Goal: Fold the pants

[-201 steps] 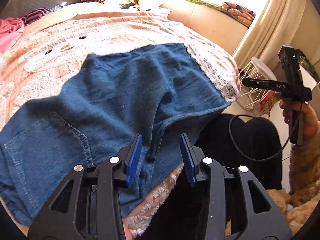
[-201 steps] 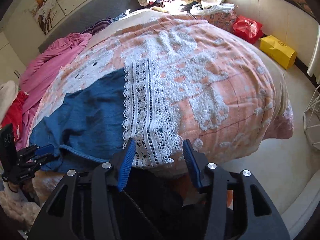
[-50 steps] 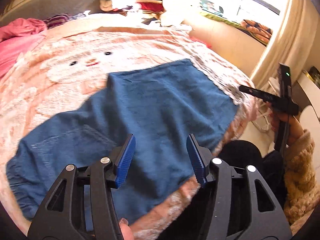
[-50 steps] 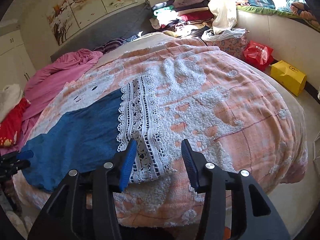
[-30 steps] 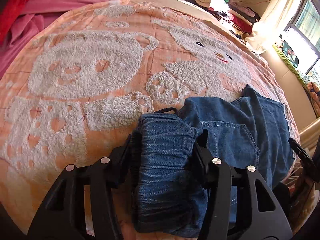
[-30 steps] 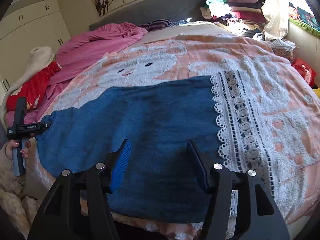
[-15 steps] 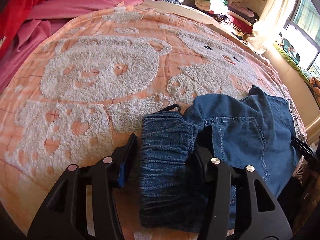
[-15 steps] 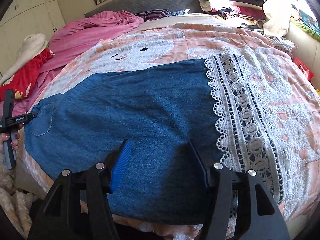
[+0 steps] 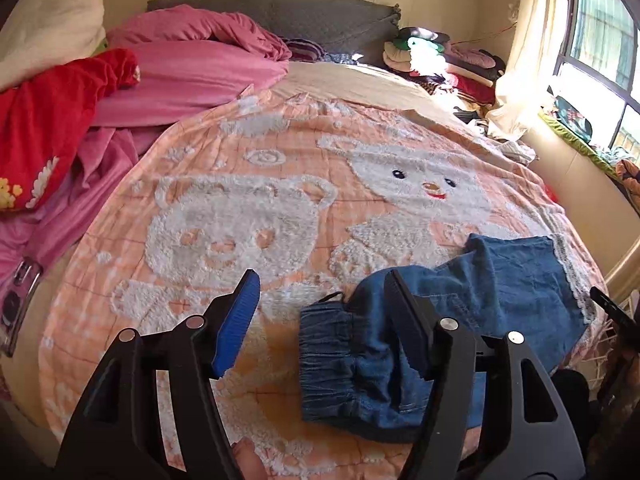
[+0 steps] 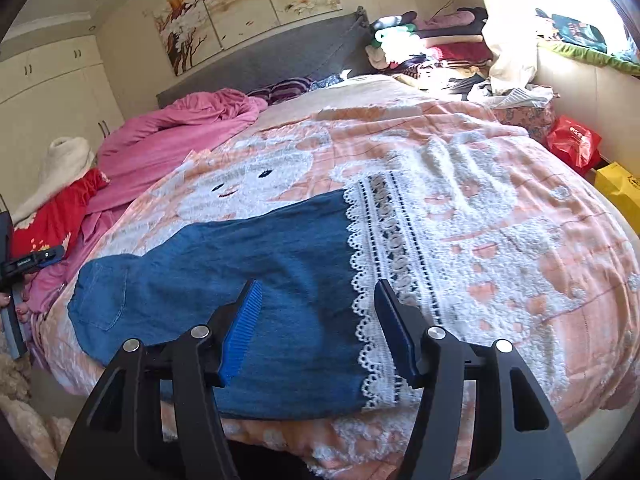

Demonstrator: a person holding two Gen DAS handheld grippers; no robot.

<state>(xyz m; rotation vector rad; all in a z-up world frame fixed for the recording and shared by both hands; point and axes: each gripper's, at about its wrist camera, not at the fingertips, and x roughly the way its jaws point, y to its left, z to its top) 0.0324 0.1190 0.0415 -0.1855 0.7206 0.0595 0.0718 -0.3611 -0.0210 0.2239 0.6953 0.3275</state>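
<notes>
step: waistband let go, next fold | my left gripper (image 9: 320, 316) jaws just opened, empty | right gripper (image 10: 318, 320) apart, empty | pants (image 10: 248, 280) flat on blanket (image 10: 500, 220) | advice: smooth before folding lace hem over

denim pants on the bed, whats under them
The denim pants lie flat on the peach blanket with its white bear pattern. The white lace hem rests on it too. Whatever blanket pattern lies beneath the denim is covered.
</notes>
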